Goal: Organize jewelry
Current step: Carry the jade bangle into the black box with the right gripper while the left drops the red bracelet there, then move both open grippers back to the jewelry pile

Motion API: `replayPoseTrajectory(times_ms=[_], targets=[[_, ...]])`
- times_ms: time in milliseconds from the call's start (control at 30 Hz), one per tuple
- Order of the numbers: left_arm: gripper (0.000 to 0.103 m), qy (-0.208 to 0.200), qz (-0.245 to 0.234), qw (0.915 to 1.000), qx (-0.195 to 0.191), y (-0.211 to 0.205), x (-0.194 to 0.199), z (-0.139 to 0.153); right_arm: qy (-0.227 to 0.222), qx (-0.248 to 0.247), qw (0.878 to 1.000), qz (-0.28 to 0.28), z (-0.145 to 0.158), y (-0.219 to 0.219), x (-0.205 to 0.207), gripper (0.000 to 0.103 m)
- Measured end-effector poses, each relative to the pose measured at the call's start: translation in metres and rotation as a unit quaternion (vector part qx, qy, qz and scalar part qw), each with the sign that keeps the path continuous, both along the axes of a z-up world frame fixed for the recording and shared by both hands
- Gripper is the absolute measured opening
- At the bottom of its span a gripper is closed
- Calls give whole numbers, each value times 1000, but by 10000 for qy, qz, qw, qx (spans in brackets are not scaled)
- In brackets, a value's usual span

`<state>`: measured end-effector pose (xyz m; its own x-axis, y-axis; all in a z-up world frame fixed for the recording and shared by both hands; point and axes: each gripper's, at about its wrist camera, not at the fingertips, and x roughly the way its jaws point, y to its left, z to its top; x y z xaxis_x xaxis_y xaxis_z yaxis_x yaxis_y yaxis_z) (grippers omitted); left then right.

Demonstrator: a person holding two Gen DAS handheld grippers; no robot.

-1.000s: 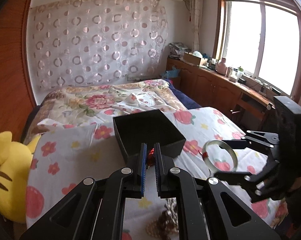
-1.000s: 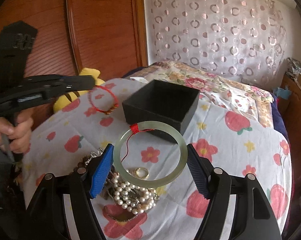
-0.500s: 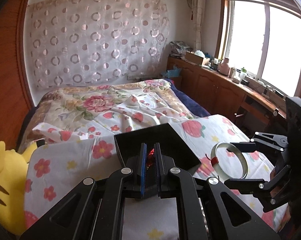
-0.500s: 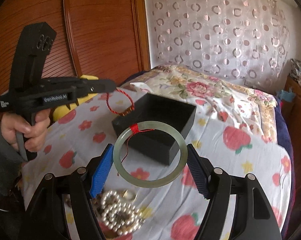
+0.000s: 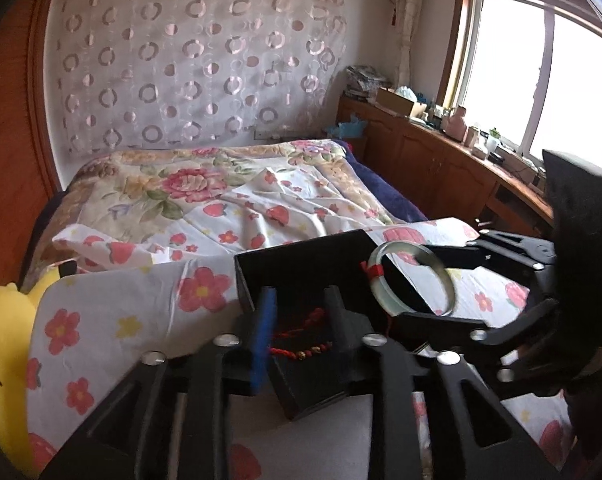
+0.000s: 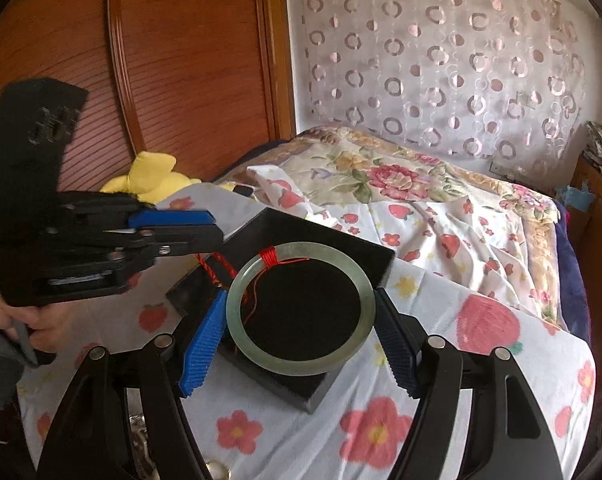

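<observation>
Two views, left wrist first.
Left wrist view, left gripper (image 5: 299, 320): fingers parted, low centre of frame, tips over the near edge of the black box (image 5: 301, 256).
Red cord bracelet (image 5: 301, 336): seen in the gap between the parted fingers, inside the box; whether touching either finger, cannot tell.
Black box: open-topped, centre of frame, on the strawberry-and-flower cloth (image 5: 113, 320) spread over the bed.
Right gripper (image 5: 425, 280): entering from the right edge, fingers closed across the jade bangle (image 5: 413, 280).
Jade bangle: pale green, red thread wrapped at its left side, held over the box's right corner.
Yellow plush toy (image 5: 1, 340): lower left edge of frame.
Window (image 5: 541, 88): upper right, above a cluttered wooden cabinet.

Right wrist view, right gripper (image 6: 301, 320): blue-padded fingers (image 6: 205, 344) spread wide, pressed on the bangle's left and right sides, holding it.
Jade bangle (image 6: 365, 320): centre of frame, lying flat, directly over the box's dark interior.
Black box (image 6: 341, 240): centre, one corner toward the lower edge of frame.
Left gripper (image 6: 215, 230): reaching in from the left, held by a hand (image 6: 25, 320) at the left edge; fingers apart, tips at the box's left rim.
Red cord bracelet (image 6: 217, 268): partly visible just below the left fingertips, at the box's left side.
Pile of jewelry (image 6: 141, 440): bottom of frame, mostly hidden behind the right gripper's frame.
Dotted curtain (image 6: 441, 60): upper right, behind the bed.
</observation>
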<state>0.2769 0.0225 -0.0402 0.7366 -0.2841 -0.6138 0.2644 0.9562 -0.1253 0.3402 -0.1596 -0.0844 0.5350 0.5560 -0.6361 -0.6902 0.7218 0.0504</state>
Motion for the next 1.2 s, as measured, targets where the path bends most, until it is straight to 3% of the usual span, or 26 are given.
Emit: replayPoseTrajectory(times_ms=[67, 200, 667, 767, 933, 1200], targets=[[29, -7, 43, 10000, -5, 4, -1, 2, 0, -46, 10000, 58, -3, 6, 4, 75], [41, -88, 108, 9999, 30, 7, -3, 6, -23, -163, 9998, 134, -8, 14, 6, 75], [44, -225, 354, 9991, -61, 22, -4, 17, -149, -232, 9996, -31, -6, 4, 4, 75], [68, -271, 423, 9987, -33, 24, -6, 17, -77, -311, 9995, 28, -9, 7, 6, 75], [76, -285, 544, 9981, 100, 26, -15, 11, -4, -575, 9982, 191, -22, 22, 5, 75], [80, -124, 701, 9973, 185, 37, -32, -2, -2, -705, 9973, 204, -26, 29, 7, 75]])
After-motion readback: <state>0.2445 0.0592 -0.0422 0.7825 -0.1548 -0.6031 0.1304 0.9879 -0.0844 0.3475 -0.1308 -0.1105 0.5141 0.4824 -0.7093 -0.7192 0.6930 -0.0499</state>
